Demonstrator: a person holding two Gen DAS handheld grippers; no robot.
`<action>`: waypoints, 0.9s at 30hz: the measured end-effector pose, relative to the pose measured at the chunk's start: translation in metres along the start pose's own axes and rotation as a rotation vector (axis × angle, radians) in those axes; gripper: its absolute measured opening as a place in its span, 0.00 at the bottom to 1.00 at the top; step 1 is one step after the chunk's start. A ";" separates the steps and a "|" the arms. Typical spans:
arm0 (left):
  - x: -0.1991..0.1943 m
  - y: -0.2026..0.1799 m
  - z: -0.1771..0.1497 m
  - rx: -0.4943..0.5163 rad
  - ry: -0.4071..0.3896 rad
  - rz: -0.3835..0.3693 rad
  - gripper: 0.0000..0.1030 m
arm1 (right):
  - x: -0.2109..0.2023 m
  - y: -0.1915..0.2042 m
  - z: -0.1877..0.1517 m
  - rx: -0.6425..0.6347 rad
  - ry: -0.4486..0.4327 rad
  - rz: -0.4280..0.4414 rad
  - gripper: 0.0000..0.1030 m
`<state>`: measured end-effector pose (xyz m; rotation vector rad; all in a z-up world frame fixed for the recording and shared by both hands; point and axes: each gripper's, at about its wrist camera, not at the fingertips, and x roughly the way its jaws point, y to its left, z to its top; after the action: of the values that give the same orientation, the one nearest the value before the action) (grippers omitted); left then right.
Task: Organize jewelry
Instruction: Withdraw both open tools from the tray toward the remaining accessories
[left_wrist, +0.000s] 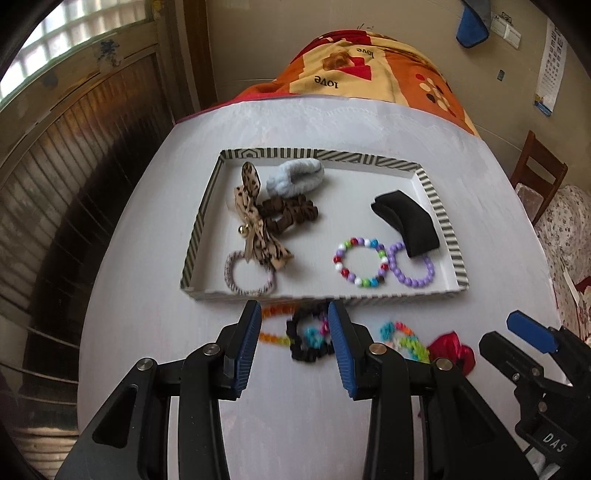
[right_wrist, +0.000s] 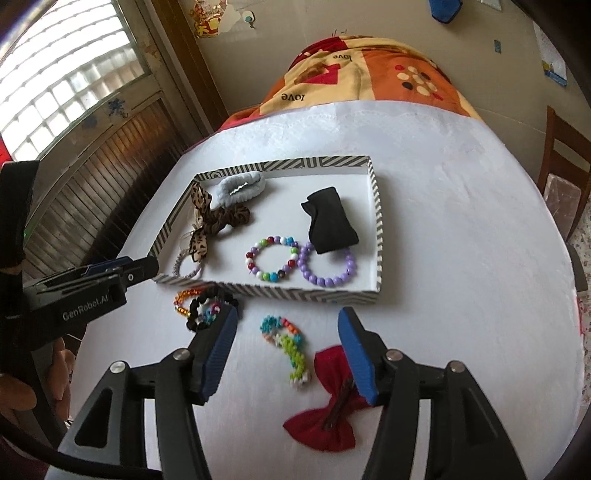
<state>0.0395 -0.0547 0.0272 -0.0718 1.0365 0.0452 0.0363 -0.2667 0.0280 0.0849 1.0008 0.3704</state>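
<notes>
Beside the striped tray (left_wrist: 439, 206) on the counter (right_wrist: 461, 240), the left hand-held gripper (left_wrist: 293, 343) is hovering spread around a black bracelet (left_wrist: 308, 349); the right hand-held gripper (right_wrist: 286, 354) is gaping over a neon bracelet (right_wrist: 286, 347) and red bow (right_wrist: 325, 417).

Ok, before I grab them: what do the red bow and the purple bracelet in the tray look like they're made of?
The red bow looks like soft woven fabric, slightly shiny, gathered at the middle, with a dark hairpin, probably metal, across it. The purple bracelet looks like smooth, glossy plastic beads with light glints on them; the string is hidden. The tray looks like striped printed cardboard.
</notes>
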 end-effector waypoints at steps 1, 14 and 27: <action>-0.003 0.001 -0.004 -0.001 -0.001 -0.001 0.29 | -0.002 0.000 -0.002 -0.001 0.000 -0.002 0.61; -0.033 0.013 -0.041 0.005 -0.015 0.005 0.29 | -0.030 0.016 -0.033 -0.028 -0.002 -0.021 0.63; -0.022 0.055 -0.071 -0.075 0.075 -0.026 0.29 | -0.030 0.016 -0.069 -0.020 0.044 -0.025 0.63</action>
<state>-0.0367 -0.0060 0.0079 -0.1557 1.1091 0.0581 -0.0402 -0.2691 0.0189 0.0465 1.0403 0.3604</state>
